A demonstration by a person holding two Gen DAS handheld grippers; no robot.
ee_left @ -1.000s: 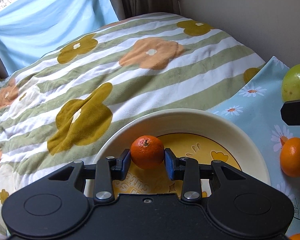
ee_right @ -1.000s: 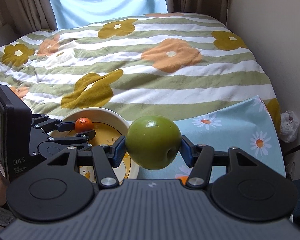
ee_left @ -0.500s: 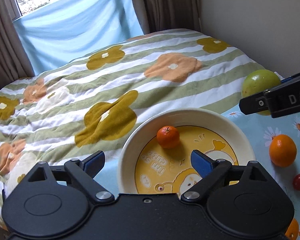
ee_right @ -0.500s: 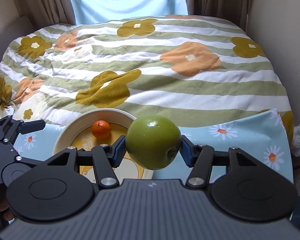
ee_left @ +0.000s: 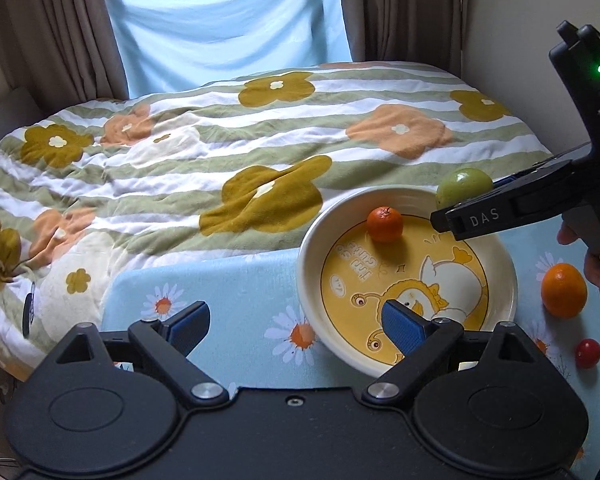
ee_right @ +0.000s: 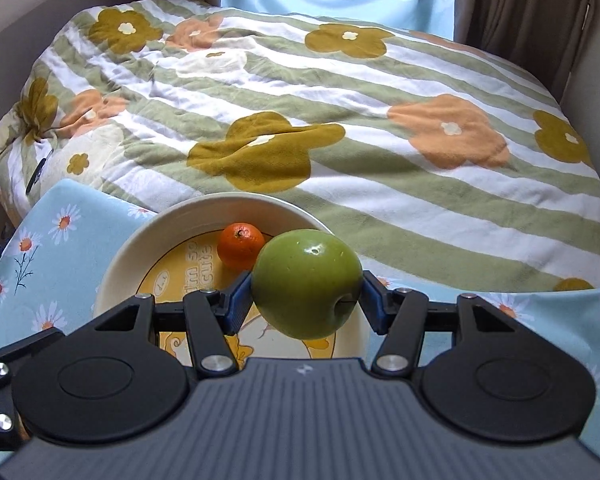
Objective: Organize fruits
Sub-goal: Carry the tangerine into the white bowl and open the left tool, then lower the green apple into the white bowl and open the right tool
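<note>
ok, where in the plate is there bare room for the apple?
The green apple, held in the right gripper, hangs over the plate. The small mandarin sits by the far rim, so that side is tight. The printed centre and near half, up to the open left gripper, are bare.

Bed (ee_left: 220, 152): lying ahead of me, wearing a green-and-white striped quilt with mustard and orange flowers.
Daisy cloth (ee_left: 236, 304): spreading pale blue at the bed's near edge.
Curtains (ee_left: 52, 28): hanging brown beside a blue window sheet (ee_left: 228, 20).
</note>
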